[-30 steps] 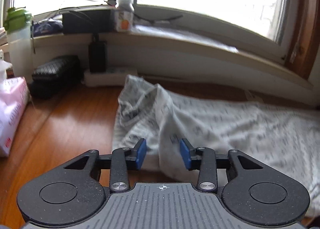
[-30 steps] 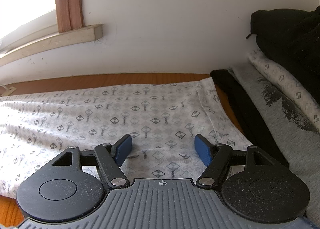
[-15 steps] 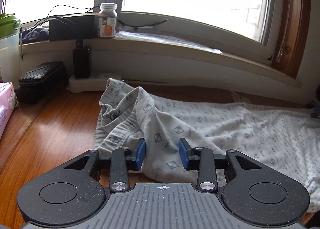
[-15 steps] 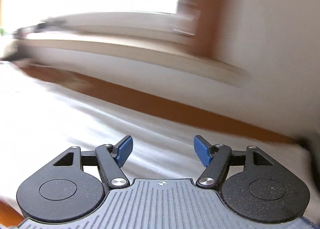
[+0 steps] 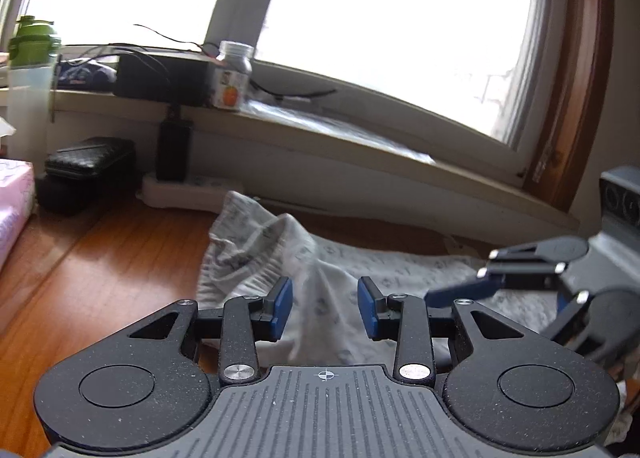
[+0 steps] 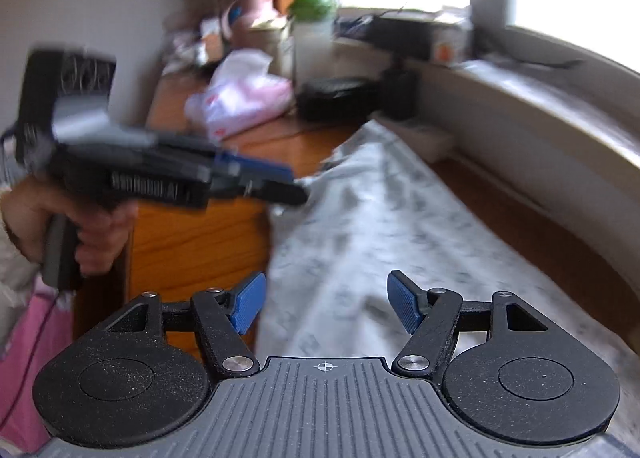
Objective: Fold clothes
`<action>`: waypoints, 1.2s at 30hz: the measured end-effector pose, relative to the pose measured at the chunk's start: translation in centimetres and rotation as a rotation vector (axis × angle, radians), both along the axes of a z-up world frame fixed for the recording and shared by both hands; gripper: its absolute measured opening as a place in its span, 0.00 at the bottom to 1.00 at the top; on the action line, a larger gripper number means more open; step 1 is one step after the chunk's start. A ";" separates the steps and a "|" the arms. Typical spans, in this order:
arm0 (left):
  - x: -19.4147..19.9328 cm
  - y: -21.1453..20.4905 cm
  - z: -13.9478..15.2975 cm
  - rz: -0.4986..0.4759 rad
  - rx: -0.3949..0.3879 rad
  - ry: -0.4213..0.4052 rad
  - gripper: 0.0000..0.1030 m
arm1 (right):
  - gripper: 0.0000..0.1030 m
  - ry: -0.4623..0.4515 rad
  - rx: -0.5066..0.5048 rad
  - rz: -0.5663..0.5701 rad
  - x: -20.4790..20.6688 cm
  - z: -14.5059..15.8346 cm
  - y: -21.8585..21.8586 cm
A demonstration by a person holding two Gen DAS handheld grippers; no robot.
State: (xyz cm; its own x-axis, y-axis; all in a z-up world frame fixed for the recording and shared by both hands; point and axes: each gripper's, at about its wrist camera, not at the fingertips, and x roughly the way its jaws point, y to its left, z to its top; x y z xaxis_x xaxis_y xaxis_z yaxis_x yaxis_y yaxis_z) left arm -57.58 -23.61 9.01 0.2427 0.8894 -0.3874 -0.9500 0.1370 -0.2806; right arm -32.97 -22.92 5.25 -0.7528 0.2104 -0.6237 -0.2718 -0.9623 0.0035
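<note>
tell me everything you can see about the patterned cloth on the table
The cloth is pale grey-white thin fabric printed with small dark diamond motifs, blurred here. It lies stretched along the wooden table below the window sill, mostly flat, with its far end bunched up into a rumpled peak near the white power strip. A raised fold runs between the open jaws of the left gripper; whether they touch it is unclear. The right gripper hovers open over it.

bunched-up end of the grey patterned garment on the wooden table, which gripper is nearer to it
Left. The left gripper sits right at the bunched-up end of the grey patterned garment, cloth between its open blue pads. The right gripper hovers over the flat stretch, further along.
</note>
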 end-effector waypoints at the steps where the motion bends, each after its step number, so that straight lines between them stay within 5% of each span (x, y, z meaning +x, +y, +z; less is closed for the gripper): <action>1: -0.6 -0.1 -0.1 0.008 0.000 -0.013 0.37 | 0.60 -0.022 0.016 0.003 -0.5 -0.4 -0.1; 2: -1.1 -0.2 -0.3 0.015 -0.004 -0.025 0.37 | 0.52 -0.037 0.015 0.003 -0.4 -0.7 -0.1; 3: -1.7 -0.2 -0.4 0.022 -0.009 -0.037 0.37 | 0.33 -0.050 0.013 0.003 -0.3 -1.0 0.0; 6: -2.3 -0.4 -0.8 0.019 -0.017 -0.045 0.37 | 0.28 -0.022 -0.046 -0.030 1.9 -1.0 1.6; 8: -2.2 -0.1 -1.1 0.002 -0.033 -0.045 0.20 | 0.28 -0.017 -0.090 -0.063 3.1 -1.5 3.1; 9: -2.1 0.1 -1.2 -0.006 -0.041 -0.045 0.19 | 0.28 -0.015 -0.109 -0.076 3.6 -1.9 3.6; 22: 0.2 3.7 -2.2 -0.063 -0.102 -0.085 0.19 | 0.28 0.073 -0.082 -0.061 4.7 -3.2 3.1; 25: 1.2 4.0 -2.2 -0.075 -0.094 -0.095 0.34 | 0.29 0.077 -0.086 -0.059 4.8 -3.1 3.3; 36: 3.0 5.8 -2.6 -0.150 -0.100 -0.126 0.35 | 0.29 0.084 -0.078 -0.058 4.7 -3.2 3.2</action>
